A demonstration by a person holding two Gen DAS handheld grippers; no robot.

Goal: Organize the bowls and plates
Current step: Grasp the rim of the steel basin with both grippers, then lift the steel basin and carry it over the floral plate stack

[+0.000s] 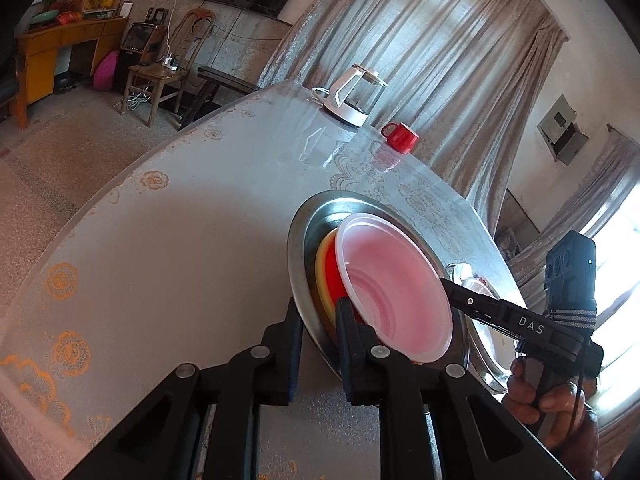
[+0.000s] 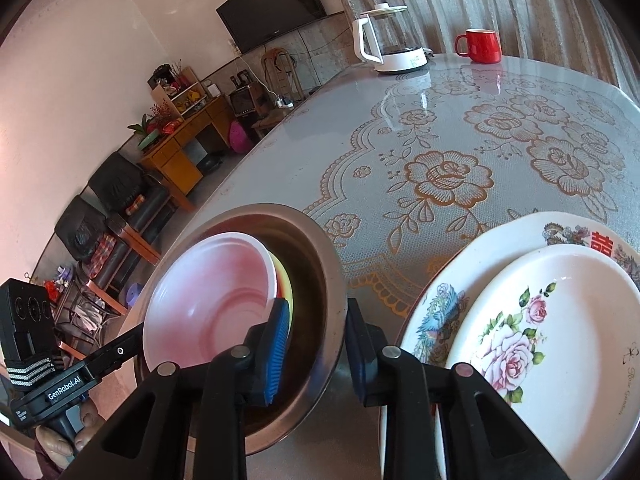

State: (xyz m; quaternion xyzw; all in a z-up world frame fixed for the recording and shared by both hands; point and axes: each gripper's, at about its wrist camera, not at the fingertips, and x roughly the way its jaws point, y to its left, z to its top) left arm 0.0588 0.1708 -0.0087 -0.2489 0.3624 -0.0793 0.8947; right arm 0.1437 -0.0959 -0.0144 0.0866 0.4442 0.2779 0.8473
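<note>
a: what's biggest in front of you?

b: the round table (image 2: 400, 128) with its lace-pattern cover. far across it i see a white kettle (image 2: 390, 40) and a red mug (image 2: 480, 45), well away from my work.

a: and the dishes?

b: a steel basin (image 2: 320, 264) sits near my edge of the table. inside it lies a white bowl (image 1: 396, 280), tilted, with a yellow bowl (image 1: 322, 268) and something red nested under it. just beside the basin, on my right, a large patterned plate (image 2: 440, 300) carries a smaller rose plate (image 2: 560, 320) on top.

a: where are your claws against that?

b: my left gripper (image 1: 318, 320) straddles the near rim of the basin, one finger outside the wall, the other inside beside the yellow bowl; the jaws are clamped on that rim. my right gripper (image 2: 316, 328) straddles the opposite wall of the same basin, blue pad inside next to the white bowl, the other finger outside between basin and plates. i see a gap at the outer pad, so i can't tell whether it really grips.
</note>
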